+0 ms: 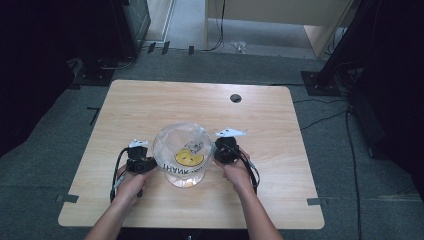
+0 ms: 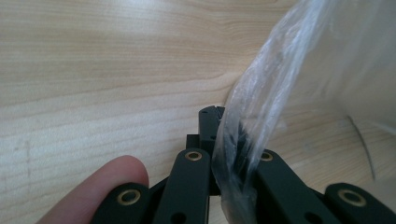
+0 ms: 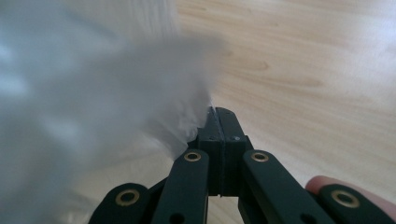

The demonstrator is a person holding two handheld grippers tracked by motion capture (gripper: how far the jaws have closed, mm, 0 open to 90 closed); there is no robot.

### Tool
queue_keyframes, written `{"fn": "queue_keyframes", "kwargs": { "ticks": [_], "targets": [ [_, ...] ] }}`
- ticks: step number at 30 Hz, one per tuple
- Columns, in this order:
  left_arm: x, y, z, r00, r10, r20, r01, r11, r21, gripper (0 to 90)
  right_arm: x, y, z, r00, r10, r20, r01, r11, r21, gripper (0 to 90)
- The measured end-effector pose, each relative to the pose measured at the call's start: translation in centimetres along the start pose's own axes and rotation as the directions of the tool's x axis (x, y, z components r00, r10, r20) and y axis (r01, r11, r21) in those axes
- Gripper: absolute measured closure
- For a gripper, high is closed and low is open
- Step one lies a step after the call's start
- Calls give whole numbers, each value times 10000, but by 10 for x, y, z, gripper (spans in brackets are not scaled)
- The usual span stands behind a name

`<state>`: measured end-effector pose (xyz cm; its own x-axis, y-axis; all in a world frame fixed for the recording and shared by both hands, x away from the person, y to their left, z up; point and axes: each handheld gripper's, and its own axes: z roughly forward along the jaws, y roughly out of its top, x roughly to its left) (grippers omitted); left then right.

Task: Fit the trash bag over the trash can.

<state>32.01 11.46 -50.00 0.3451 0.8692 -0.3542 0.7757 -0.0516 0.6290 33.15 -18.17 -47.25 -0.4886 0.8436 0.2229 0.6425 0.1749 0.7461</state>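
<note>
My left gripper [image 2: 219, 126] is clamped on a gathered fold of the clear plastic bag [image 2: 299, 79], the film bunched between its black jaws just above the wooden table [image 2: 102, 74]. My right gripper [image 3: 219, 122] has its jaws pressed together, with a thin edge of the same film pinched at their tips. A fingertip [image 2: 112, 179] rests beside the left linkage.

From the high view, the left gripper [image 1: 142, 161] and the right gripper [image 1: 226, 149] sit on opposite sides of the bag [image 1: 182, 150], which stands near the middle of the table's near half, its mouth pulled wide and round between them. Inside lies a yellow item [image 1: 189, 158] with something small and pale [image 1: 196, 146] beside it; I cannot tell what either is. Dark lettering [image 1: 181, 170] runs across the bag's near side. The person's forearms come in from the bottom edge.

By my reading, the opening is largely done: both rims are gripped and the mouth is spread. What appears left is whatever follows from an open bag, loading or emptying it, and the pictures do not settle which. Behind the table [image 1: 150, 100], a cable port [image 1: 235, 98] and grey floor.
</note>
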Motion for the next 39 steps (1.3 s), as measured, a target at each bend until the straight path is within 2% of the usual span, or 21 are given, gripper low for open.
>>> {"fn": "queue_keyframes", "kwargs": {
  "ticks": [4,9,14,17,18,20,22,25,29,33,39],
  "targets": [
    [2,-6,1,10000,55,3,-55,9999,132,891,-2,-11,7,10000,50,15,-50,9997,240,900],
    [1,-11,2,9999,115,-86,-115,9999,14,892,-1,-20,14,9999,76,85,-80,9993,364,900],
    [2,-13,0,9996,247,-125,-248,9997,-69,894,2,-27,20,9990,-243,376,226,9988,435,900],
    [2,-15,-3,9996,269,125,-265,9992,-287,878,2,-29,20,9991,-171,392,156,9992,381,900],
    [3,-15,-5,9995,265,187,-258,9989,-395,837,2,-28,19,9987,-172,488,160,9995,260,887],
    [4,-15,-11,9996,283,5,-282,9972,-686,688,1,-27,13,9984,-109,553,108,9999,8,756],
    [7,-14,-19,9994,332,-45,-334,9961,-821,561,-2,-24,3,9985,-78,547,98,9993,-350,711],
    [11,-14,-31,9987,506,-50,-508,9926,-1106,478,-6,-18,-15,9982,4,595,45,9966,-826,636],
    [12,-15,-46,9970,771,-51,-771,9868,-1425,436,-11,-12,-38,9970,-54,773,152,9918,-1271,598],
    [12,-15,-57,9964,843,61,-822,9830,-1640,424,-12,-9,-60,9951,63,985,103,9860,-1667,610],
    [13,-15,-66,9965,775,319,-704,9807,-1825,400,-1,-11,-84,9950,163,987,48,9778,-2097,622]
  ]
}}
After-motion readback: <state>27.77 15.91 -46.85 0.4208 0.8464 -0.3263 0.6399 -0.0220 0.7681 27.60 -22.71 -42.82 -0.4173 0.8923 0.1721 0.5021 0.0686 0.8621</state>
